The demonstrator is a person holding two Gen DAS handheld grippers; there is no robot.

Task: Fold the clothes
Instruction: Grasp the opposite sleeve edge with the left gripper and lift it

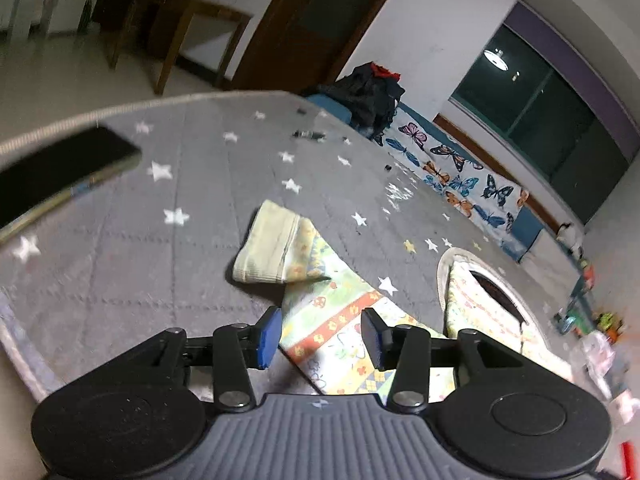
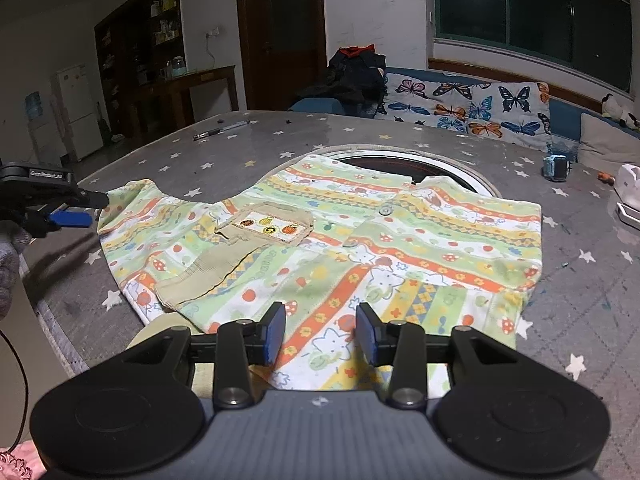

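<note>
Shirt (image 2: 340, 248): we see it lying flat on the table cover (image 2: 200, 152), its far edge over the round opening (image 2: 420, 164).
Sleeve (image 1: 272, 248): stretched out to the left of the shirt.
Left gripper (image 2: 86, 210): just beside the sleeve end.
Right gripper (image 2: 320, 334): above the near hem.
Pen (image 2: 222, 130): far left, behind the shirt.
Sofa (image 2: 480, 108): behind the table.

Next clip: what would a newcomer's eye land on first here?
The brightly patterned child's shirt, spread flat on the grey star-print table cover, with a beige pocket on its left half. Behind it, butterfly-print cushions line the bench under the dark window. The right gripper stands open over the near hem, and the left gripper hovers by the shirt's left sleeve.
</note>
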